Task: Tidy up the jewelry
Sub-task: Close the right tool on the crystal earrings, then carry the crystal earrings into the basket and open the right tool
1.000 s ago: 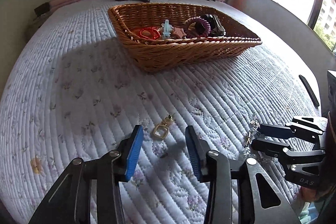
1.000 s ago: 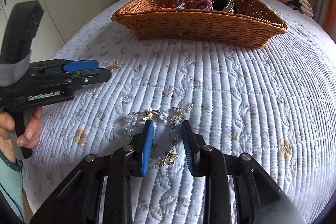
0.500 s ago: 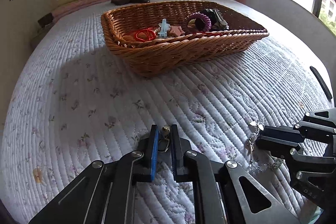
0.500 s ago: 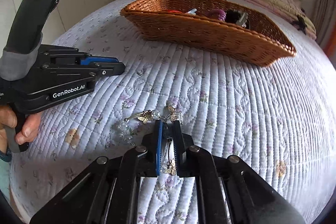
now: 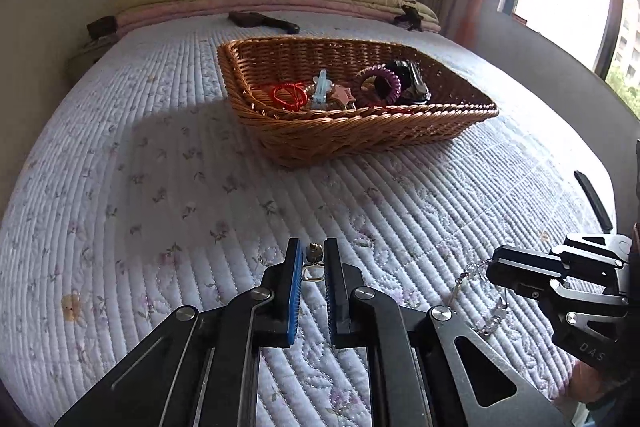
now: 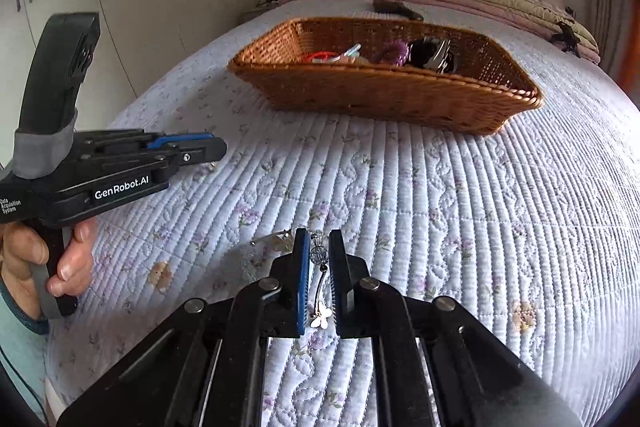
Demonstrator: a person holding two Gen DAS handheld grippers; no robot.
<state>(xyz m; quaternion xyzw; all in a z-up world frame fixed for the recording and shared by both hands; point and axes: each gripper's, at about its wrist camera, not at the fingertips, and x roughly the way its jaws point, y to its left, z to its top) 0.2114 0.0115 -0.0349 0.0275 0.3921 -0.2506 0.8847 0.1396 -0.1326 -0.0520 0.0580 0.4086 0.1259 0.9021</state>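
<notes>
Both grippers clamped on jewelry, quilt below.
Left gripper [image 5: 312, 259] pinches gold earring [image 5: 312, 262]; right gripper [image 6: 319, 251] pinches beaded butterfly chain [image 6: 320, 283]; wicker basket [image 5: 360, 135] beyond.

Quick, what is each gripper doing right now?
Left gripper: closed on the gold earring.
Right gripper: closed on the beaded bracelet.

- Brown woven wicker basket [image 5: 352, 135], upper centre of the left wrist view: rough, matt weave.
- White floral quilted bedspread [image 5: 160, 187], filling the middle: soft matt cloth, ridged with stitching.
- Small gold metal earring [image 5: 313, 261], lower centre: shiny.
- Matt black plastic left gripper [image 5: 311, 267] with blue ribbed pads.
- Clear-beaded butterfly hair pin [image 6: 318, 255], lower centre of the right wrist view: glassy, glinting.
</notes>
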